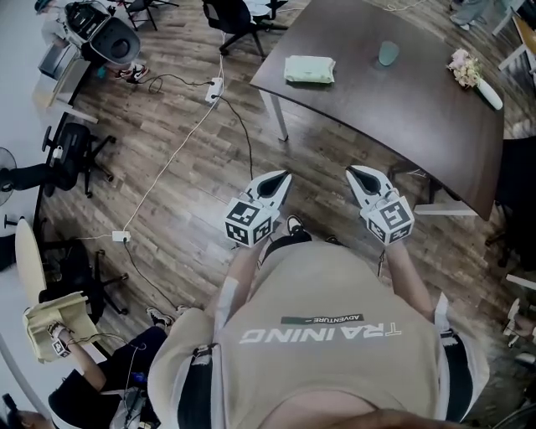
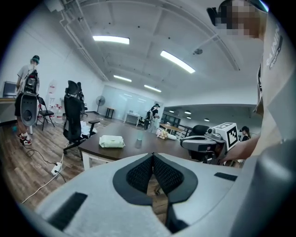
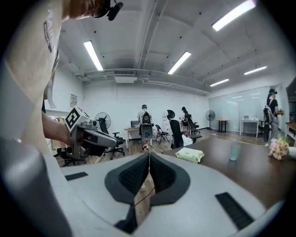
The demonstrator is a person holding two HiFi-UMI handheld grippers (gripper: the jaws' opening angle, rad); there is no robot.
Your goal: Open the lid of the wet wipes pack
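The pale green wet wipes pack (image 1: pixel 309 69) lies flat on the dark brown table (image 1: pixel 419 109), near its left edge, and shows as well in the left gripper view (image 2: pixel 112 141) and the right gripper view (image 3: pixel 190 154). My left gripper (image 1: pixel 283 178) hangs over the wooden floor, well short of the table, jaws pressed together with nothing between them. My right gripper (image 1: pixel 353 173) is level with it, also shut and empty, a little short of the table's near edge. Both grippers point toward the table.
A teal cup (image 1: pixel 389 53) and a bunch of flowers (image 1: pixel 473 74) stand on the table. Office chairs (image 1: pixel 239 21) and cables (image 1: pixel 167 159) with a power strip (image 1: pixel 214 90) are on the floor to the left. Another person (image 1: pixel 126 369) sits at the lower left.
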